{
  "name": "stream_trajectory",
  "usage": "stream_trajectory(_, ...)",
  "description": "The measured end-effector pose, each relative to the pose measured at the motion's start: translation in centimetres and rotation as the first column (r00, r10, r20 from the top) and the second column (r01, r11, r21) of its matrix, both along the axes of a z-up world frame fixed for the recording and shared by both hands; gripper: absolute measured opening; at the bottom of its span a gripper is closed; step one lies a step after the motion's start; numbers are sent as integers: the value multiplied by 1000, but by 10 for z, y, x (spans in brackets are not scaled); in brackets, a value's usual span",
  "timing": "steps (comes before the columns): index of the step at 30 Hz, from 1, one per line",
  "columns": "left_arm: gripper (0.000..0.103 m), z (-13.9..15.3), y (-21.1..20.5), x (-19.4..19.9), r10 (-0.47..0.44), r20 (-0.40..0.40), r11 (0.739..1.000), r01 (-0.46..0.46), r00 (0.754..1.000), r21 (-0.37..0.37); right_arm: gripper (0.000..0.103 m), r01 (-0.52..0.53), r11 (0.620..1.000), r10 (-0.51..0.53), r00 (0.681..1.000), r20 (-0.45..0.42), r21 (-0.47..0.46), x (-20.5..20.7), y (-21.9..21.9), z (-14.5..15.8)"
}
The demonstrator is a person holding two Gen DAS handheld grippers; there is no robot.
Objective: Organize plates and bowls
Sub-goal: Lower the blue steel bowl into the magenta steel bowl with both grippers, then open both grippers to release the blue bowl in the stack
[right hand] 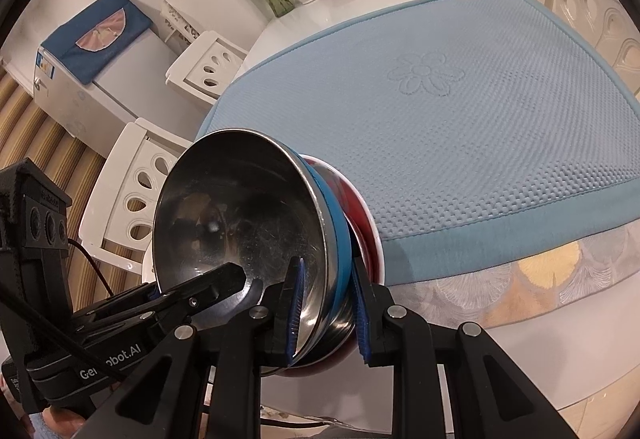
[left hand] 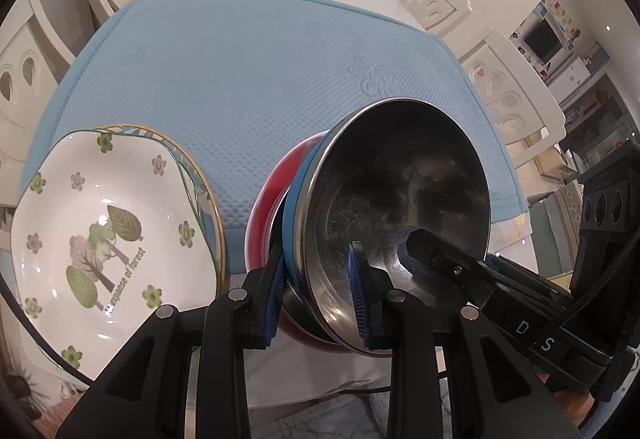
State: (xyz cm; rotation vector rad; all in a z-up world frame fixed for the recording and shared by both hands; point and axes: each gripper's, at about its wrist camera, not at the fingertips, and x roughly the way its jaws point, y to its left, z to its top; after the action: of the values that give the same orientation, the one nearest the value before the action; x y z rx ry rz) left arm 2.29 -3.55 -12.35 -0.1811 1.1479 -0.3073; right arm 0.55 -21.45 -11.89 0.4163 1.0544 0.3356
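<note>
The steel bowl (left hand: 400, 199), blue outside and scratched inside, sits nested in a red bowl (left hand: 268, 207) at the near edge of the blue mat (left hand: 240, 79). The left gripper (left hand: 316, 299) and right gripper (right hand: 326, 315) each pinch its rim. 2 flowered plates (left hand: 108, 239) lie stacked just beside.

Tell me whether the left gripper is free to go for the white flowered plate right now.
Probably not: the left gripper is shut on the steel-lined blue bowl's rim. The white flowered plate lies unobstructed beside it.
</note>
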Motion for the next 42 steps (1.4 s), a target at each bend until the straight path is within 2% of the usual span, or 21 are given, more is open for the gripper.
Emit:
stream_trajectory(25, 28, 3, -10, -13, -13, -7, 999, 13, 1000, 53, 21, -1, 999, 2, 1000, -15, 54, -9, -1, -5)
stream_trajectory(32, 28, 2, -14, -17, -24, -8, 996, 25, 1000, 87, 21, -11, 999, 11, 1000, -11, 30, -11, 2, -1)
stream_trajectory(34, 29, 3, -13, -18, -25, -3, 996, 25, 1000, 89, 23, -3, 1000, 3, 1000, -10, -4, -11, 2, 0)
stream_trajectory(37, 29, 4, -9, -20, -14, -2, 997, 15, 1000, 79, 23, 9, 1000, -8, 1000, -4, 9, -10, -1, 2)
stream_trajectory(39, 30, 4, -5, -21, 2, -1, 995, -2, 1000, 99, 24, 13, 1000, -13, 1000, 0, 4, -10, -2, 3)
stream_trajectory(42, 30, 3, 1, -21, 16, -15, 997, -15, 1000, 75, 25, 16, 1000, -16, 1000, -1, 0, -12, -4, 2)
